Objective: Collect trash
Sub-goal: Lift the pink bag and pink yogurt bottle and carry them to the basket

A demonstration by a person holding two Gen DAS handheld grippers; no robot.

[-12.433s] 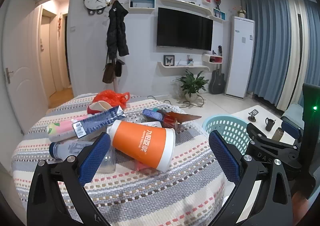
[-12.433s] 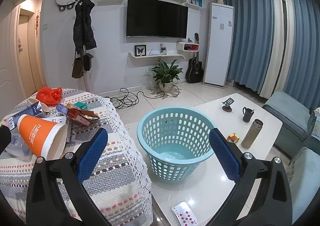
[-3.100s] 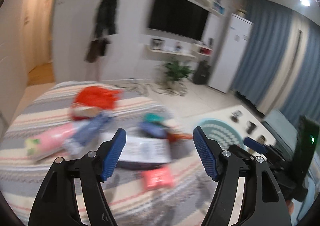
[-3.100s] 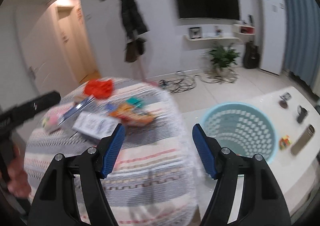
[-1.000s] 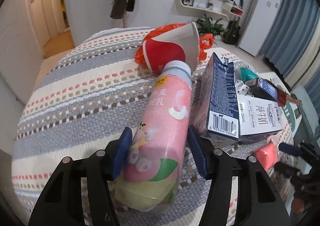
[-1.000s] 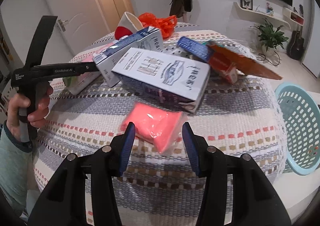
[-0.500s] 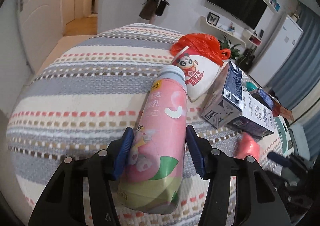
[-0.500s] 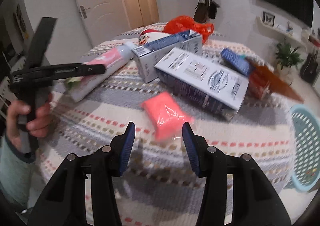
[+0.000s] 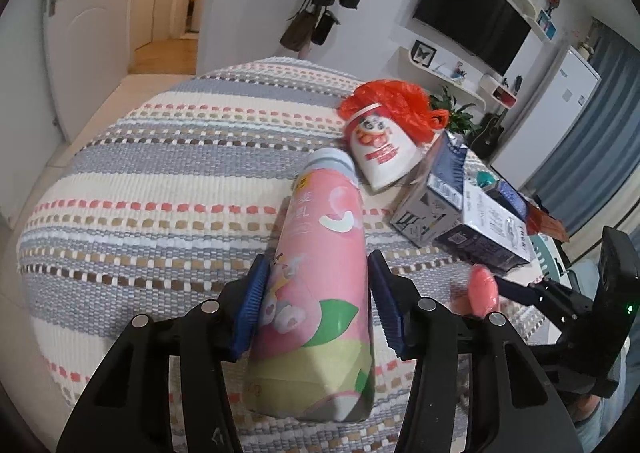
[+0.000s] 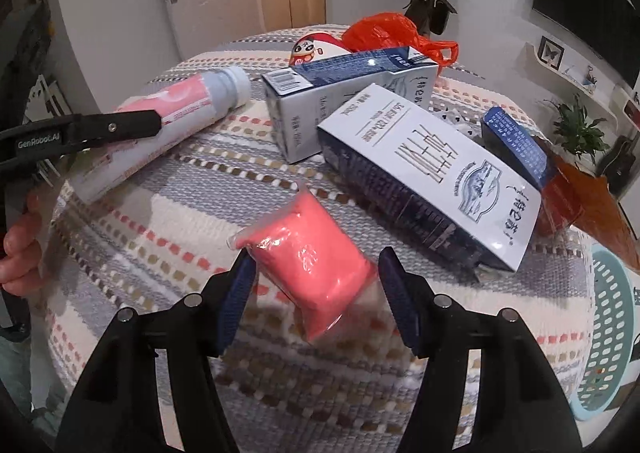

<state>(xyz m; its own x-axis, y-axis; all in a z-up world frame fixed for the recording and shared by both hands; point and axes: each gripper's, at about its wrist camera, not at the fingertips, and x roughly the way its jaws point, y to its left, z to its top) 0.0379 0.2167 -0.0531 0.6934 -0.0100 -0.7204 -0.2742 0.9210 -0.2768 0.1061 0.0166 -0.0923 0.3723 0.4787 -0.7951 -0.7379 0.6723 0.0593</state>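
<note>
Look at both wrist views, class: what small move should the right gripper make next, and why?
Probably close the right gripper on the pink packet. The packet lies on the striped tablecloth between the jaws, which have just been opening and do not seem to press it yet. The left gripper already brackets the pink bottle, and the basket waits at the right.

Round table [image 10: 440,405] under striped woven cloth [image 9: 168,173]. In right wrist view: white-and-blue carton [image 10: 436,177] at centre, lying flat. Second carton [image 10: 340,101] at 11 o'clock from it, touching. Red-and-white paper cup [image 10: 316,47] and orange plastic bag [image 10: 384,31] toward 12. Blue box [image 10: 516,147] and orange-red wrapper [image 10: 580,197] at 3.
</note>
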